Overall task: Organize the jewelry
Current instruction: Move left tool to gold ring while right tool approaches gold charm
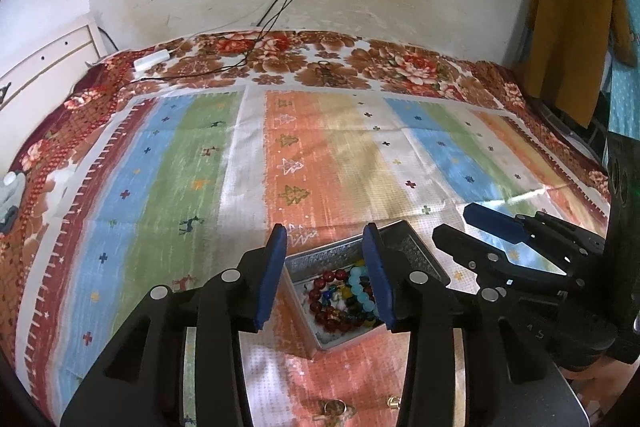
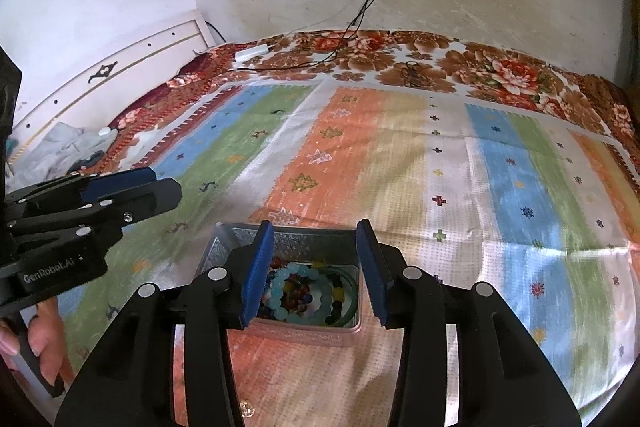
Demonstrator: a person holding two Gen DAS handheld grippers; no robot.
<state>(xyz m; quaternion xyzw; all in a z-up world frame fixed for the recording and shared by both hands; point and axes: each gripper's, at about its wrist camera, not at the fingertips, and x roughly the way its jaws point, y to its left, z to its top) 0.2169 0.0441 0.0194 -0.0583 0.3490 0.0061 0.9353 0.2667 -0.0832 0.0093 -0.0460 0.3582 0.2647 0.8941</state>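
Observation:
A small silver metal box [image 1: 416, 254] sits open on the striped cloth and holds several bead bracelets [image 1: 344, 297], red, light blue and mixed colours. In the right wrist view the same box [image 2: 224, 247] shows light blue beads [image 2: 296, 271] and a green bangle [image 2: 352, 301]. My left gripper [image 1: 326, 273] is open and empty, hovering over the box. My right gripper [image 2: 316, 271] is open and empty above the box too. Gold rings [image 1: 335, 407] lie on the cloth near my left gripper's base.
The striped cloth [image 1: 280, 155] covers a floral bedspread [image 1: 400, 63]. A white charger [image 1: 151, 59] and black cables lie at the far edge by the wall. A headboard [image 2: 120, 67] and crumpled clothes [image 2: 60, 147] are at left. A brown coat [image 1: 572, 27] hangs at right.

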